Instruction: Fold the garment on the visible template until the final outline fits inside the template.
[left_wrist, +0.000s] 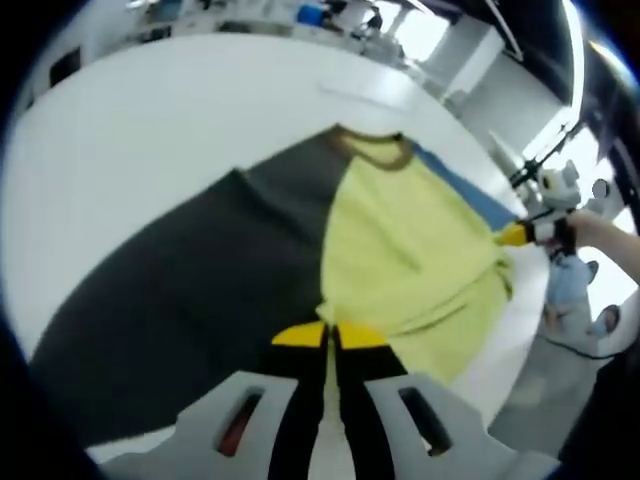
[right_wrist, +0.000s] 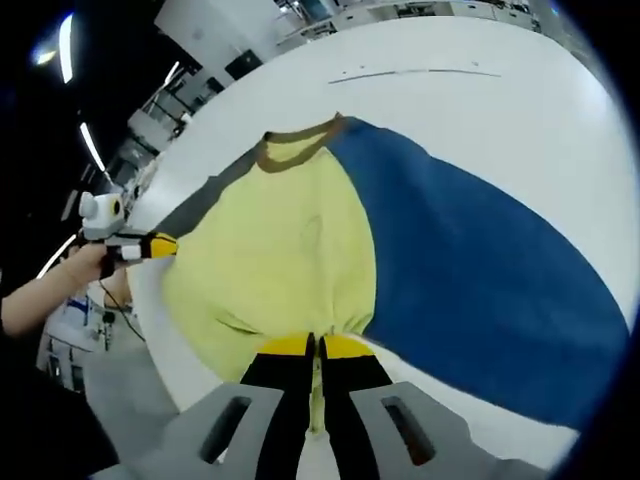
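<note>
Item 1, garment (left_wrist: 400, 250): a yellow top with a brown collar (left_wrist: 385, 152), lying spread on the white bench (left_wrist: 150, 130). In the left gripper view it overlaps the edge of a dark grey sheet (left_wrist: 180, 290), with a strip of blue sheet (left_wrist: 470, 195) showing along its far side. In the right gripper view the garment (right_wrist: 280, 250) sits between a thin strip of the dark grey sheet (right_wrist: 205, 200) and the broad blue sheet (right_wrist: 480, 270), its collar (right_wrist: 295, 145) pointing away from the camera toward the middle of the bench (right_wrist: 470, 90). Which of these sheets serves as the template cannot be told.

Item 2, left hand-held gripper (left_wrist: 328, 335): yellow-tipped black jaws drawn together, clenched on the garment's near edge, where the cloth puckers. Seen from the right gripper view, this same gripper (right_wrist: 165, 245) meets the garment's far edge beside the grey strip, held by a person's hand (right_wrist: 88, 262).

Item 3, right hand-held gripper (right_wrist: 316, 346): jaws closed together, pinching the garment's near hem, which gathers into folds at the tips, just beside the blue sheet. In the left gripper view it (left_wrist: 515, 235) touches the garment's side edge next to the blue strip.

Item 4, surroundings: blurred equipment beyond the bench's far edge in both views.
</note>
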